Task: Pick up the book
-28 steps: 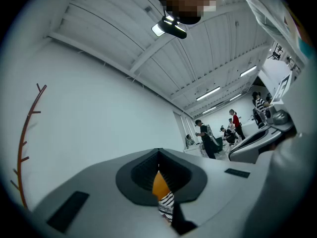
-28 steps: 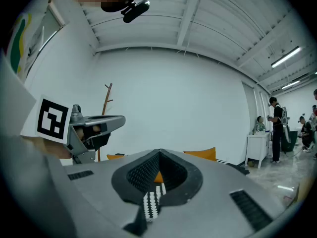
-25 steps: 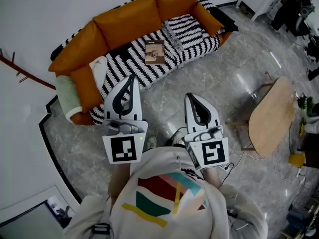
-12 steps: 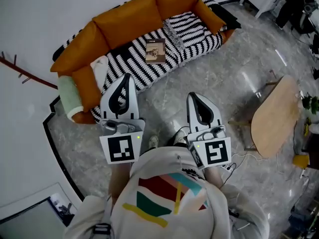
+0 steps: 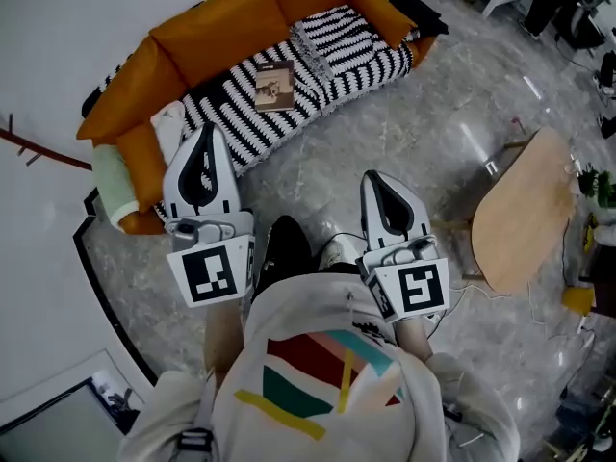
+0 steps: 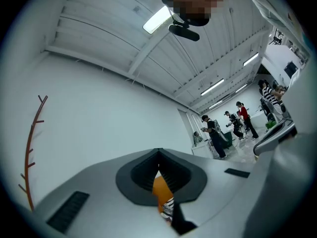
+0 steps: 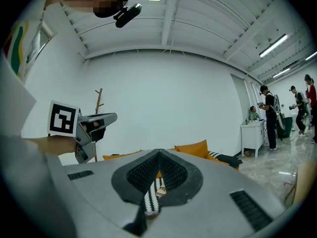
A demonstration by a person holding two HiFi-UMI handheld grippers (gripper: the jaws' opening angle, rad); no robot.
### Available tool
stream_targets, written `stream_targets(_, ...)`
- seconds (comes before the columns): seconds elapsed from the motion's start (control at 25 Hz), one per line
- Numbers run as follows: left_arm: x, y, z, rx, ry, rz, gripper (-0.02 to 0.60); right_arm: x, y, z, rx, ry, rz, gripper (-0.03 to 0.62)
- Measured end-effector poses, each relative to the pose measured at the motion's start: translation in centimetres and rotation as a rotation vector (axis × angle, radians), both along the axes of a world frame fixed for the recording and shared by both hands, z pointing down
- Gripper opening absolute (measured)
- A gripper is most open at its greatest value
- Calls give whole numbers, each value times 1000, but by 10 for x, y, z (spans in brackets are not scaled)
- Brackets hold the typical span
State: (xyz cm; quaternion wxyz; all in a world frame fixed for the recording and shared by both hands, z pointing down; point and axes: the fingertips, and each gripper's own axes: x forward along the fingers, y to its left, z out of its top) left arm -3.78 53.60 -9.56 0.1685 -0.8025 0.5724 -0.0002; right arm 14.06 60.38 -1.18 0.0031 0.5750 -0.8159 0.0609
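The book (image 5: 275, 85), a thin brown-covered one, lies flat on the black-and-white striped blanket (image 5: 318, 61) over the orange sofa (image 5: 221, 27). Both grippers are held out in front of the person, well short of the sofa. My left gripper (image 5: 203, 129) points at the sofa's left end, shut and empty. My right gripper (image 5: 376, 177) hangs over the marble floor, shut and empty. In the right gripper view the book (image 7: 159, 191) shows small through the gap under the jaws, with the left gripper (image 7: 94, 125) at the left. The left gripper view shows only a sliver of sofa (image 6: 161, 190).
A light wooden table (image 5: 520, 210) stands at the right, a cable on the floor beside it. A pale green roll (image 5: 108, 176) sits at the sofa's left end. A white wall and black skirting run along the left. Several people stand far off by a white cabinet (image 7: 255, 138).
The person has stepped toward the sofa: a dark shoe now shows between the grippers. The left gripper has shifted left in the picture; sofa and book slid up and left.
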Motion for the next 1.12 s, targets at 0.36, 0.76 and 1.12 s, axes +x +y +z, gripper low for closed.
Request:
stream_targets(0.36,12,-31,5,-2,-4,-9,-5,27,-29,12,-28,-8,25,12)
stream_targets(0.76,-8,-113,25,-26,14,-22,-5,-3,-114,27,-50,4,-36,12)
stream_targets(1.12,-57,-241,36,-69,30,8,-5,-60,-252,20,-88,15,-48,12)
